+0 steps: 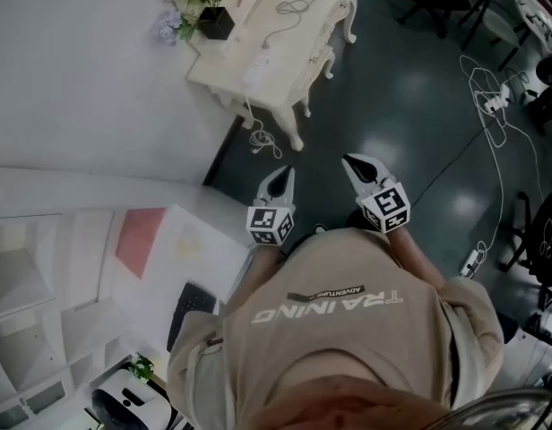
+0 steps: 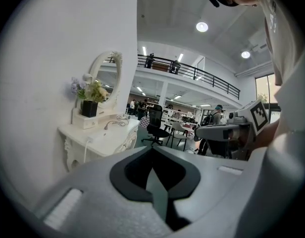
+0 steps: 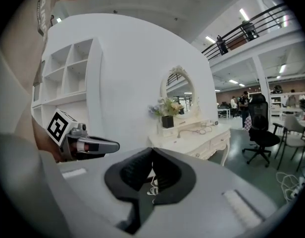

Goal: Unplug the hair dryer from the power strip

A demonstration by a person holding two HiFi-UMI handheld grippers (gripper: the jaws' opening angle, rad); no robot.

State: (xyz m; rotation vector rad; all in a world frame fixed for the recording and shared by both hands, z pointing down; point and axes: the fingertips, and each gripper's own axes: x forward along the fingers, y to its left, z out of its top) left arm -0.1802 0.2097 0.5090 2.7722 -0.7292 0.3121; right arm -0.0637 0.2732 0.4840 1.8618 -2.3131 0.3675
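A white dressing table (image 1: 285, 56) stands against the wall ahead of me, a few steps away. On it lies a white power strip (image 1: 257, 68) whose cord (image 1: 258, 137) hangs over the edge to the floor, and thin cables (image 1: 294, 7) curl on the top. I cannot make out the hair dryer. My left gripper (image 1: 280, 176) and right gripper (image 1: 355, 162) are held side by side at chest height, both shut and empty, pointing toward the table. The table (image 2: 100, 135) shows in the left gripper view and the table (image 3: 192, 135) in the right gripper view, both far beyond the jaws.
An oval mirror (image 3: 179, 86) and flowers in a black pot (image 1: 209, 12) sit at the table's back. A white cubby shelf (image 3: 68, 78) lines the wall to my left. Black office chairs (image 3: 259, 128) and cords with power strips (image 1: 495, 101) occupy the dark floor to the right.
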